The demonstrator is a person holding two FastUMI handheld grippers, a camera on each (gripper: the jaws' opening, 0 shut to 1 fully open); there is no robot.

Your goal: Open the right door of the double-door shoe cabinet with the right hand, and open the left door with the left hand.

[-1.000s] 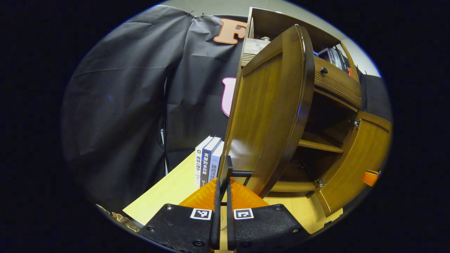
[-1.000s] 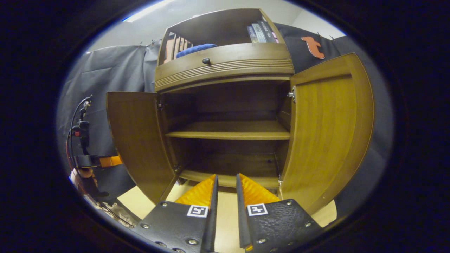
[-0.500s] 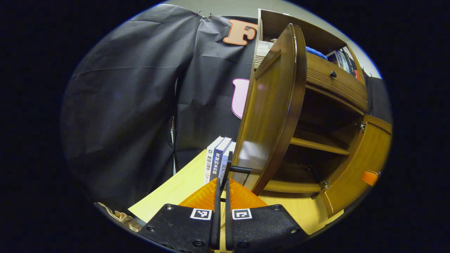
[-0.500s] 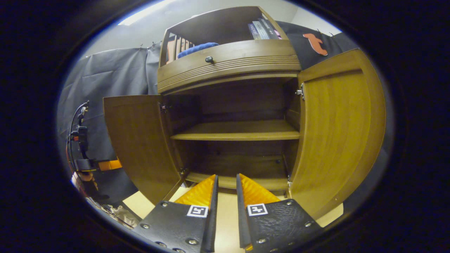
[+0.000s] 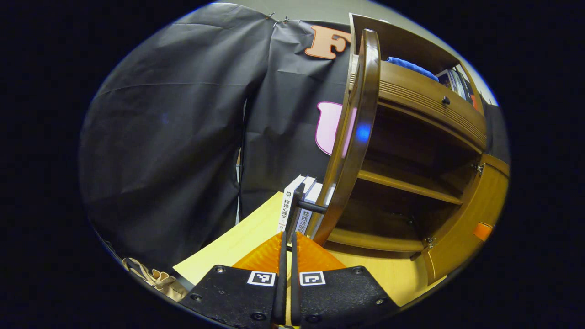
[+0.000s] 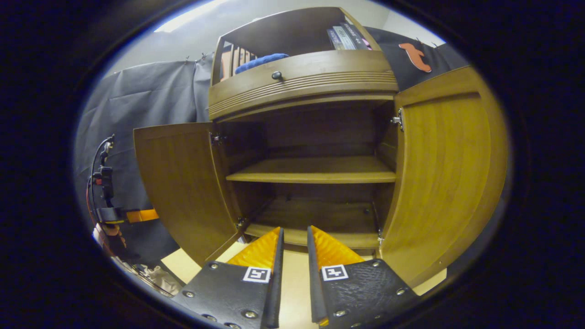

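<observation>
My left gripper (image 5: 287, 237) pinches the left door's black handle (image 5: 299, 205) at lower centre, door (image 5: 354, 137) swung wide; right gripper (image 6: 295, 237) slightly parted, empty; next, let go

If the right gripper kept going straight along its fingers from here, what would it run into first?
Probably the cabinet's bottom ledge, just past the right gripper. The fingers are slightly apart, holding nothing, and aim between the two open doors. Only bare tabletop seems to lie before that ledge, though depth is hard to judge.
</observation>
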